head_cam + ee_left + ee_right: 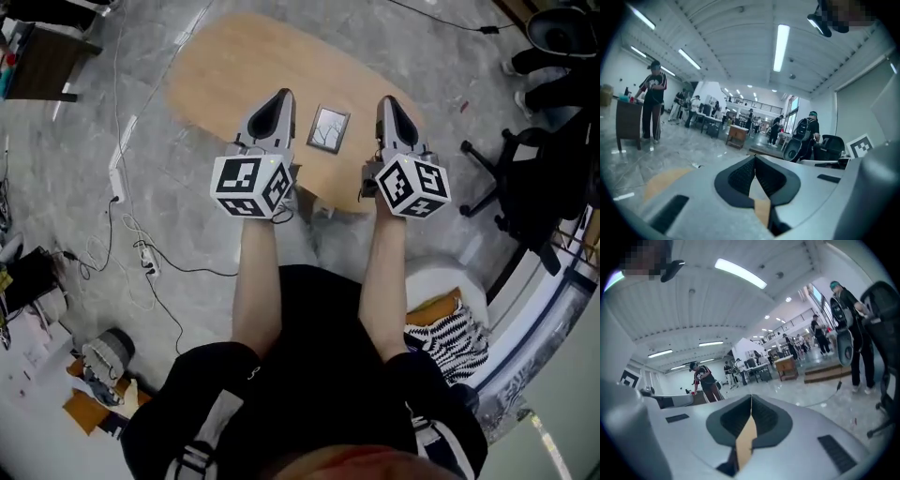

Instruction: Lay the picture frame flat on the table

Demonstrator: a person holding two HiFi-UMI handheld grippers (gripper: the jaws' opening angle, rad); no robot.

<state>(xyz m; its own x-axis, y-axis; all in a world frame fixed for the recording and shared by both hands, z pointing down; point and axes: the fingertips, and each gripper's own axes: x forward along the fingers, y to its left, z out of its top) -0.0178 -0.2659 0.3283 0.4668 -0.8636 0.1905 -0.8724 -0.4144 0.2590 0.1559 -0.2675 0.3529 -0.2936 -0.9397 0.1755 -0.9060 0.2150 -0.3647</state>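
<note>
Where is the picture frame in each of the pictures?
Head view: the picture frame is in the upper middle, on the wooden table.
Left gripper view: not in it.
Right gripper view: not in it.
Shared landmark: the wooden table. It is a tan patch low on the left in the left gripper view, and a tan sliver low in the middle of the right gripper view.

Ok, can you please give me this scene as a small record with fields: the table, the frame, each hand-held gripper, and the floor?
table: oval, light wood
picture frame: on the table, between the two grippers, touching neither; seems to lie face up
left hand-held gripper: jaws together, nothing between them
right hand-held gripper: jaws together, nothing between them
floor: grey, with cables at the left
</note>
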